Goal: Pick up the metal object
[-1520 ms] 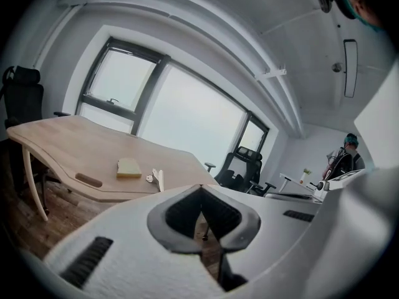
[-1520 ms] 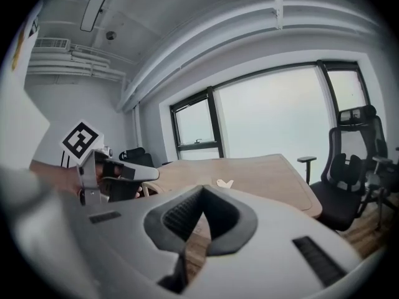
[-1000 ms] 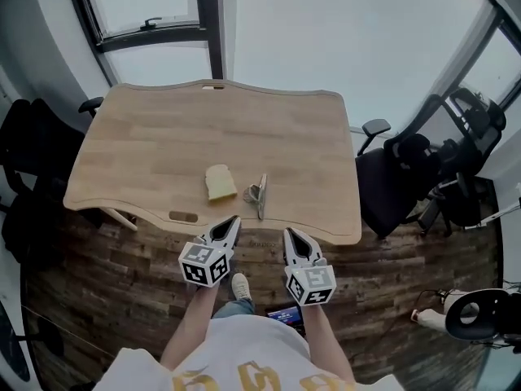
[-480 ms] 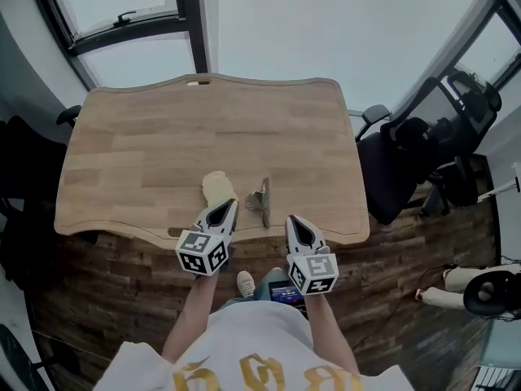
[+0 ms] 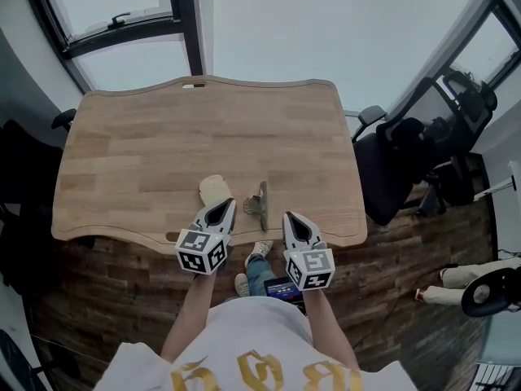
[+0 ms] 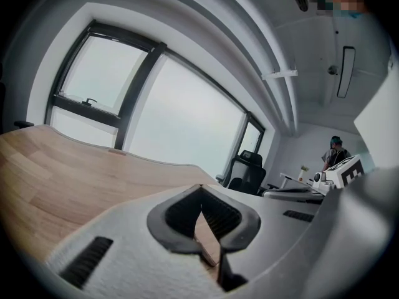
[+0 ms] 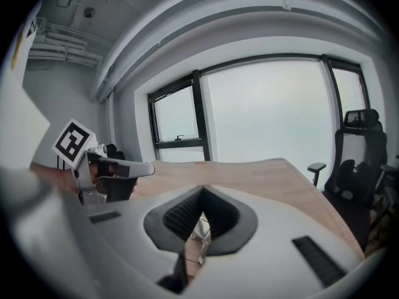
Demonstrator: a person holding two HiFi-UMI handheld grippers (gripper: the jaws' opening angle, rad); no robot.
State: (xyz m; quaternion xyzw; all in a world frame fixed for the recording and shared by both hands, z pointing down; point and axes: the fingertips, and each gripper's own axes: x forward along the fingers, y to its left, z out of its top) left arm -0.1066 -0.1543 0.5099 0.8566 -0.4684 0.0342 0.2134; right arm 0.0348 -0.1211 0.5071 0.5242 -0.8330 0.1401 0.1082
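Note:
The metal object [image 5: 258, 204], a small grey folded piece, lies near the front edge of the wooden table [image 5: 146, 161]. It also shows through the gap behind my right jaws [image 7: 199, 232]. A pale bread-like slice [image 5: 213, 190] sits just left of it. My left gripper [image 5: 231, 202] is shut and empty, its tip over the table's front edge beside the slice. My right gripper [image 5: 288, 215] is shut and empty too, just short of the edge, to the right of the metal object. From the right gripper view the left gripper [image 7: 118, 167] shows at the left.
Black office chairs [image 5: 399, 169] stand right of the table, and another dark chair [image 5: 24, 153] at its left. A large window runs behind the table. The floor [image 5: 122, 300] is wood plank. A person stands far off [image 6: 335, 151].
Both grippers have moved forward to the table's front edge; earlier their tips hung over the floor short of it. The metal object and the slice have stayed put.

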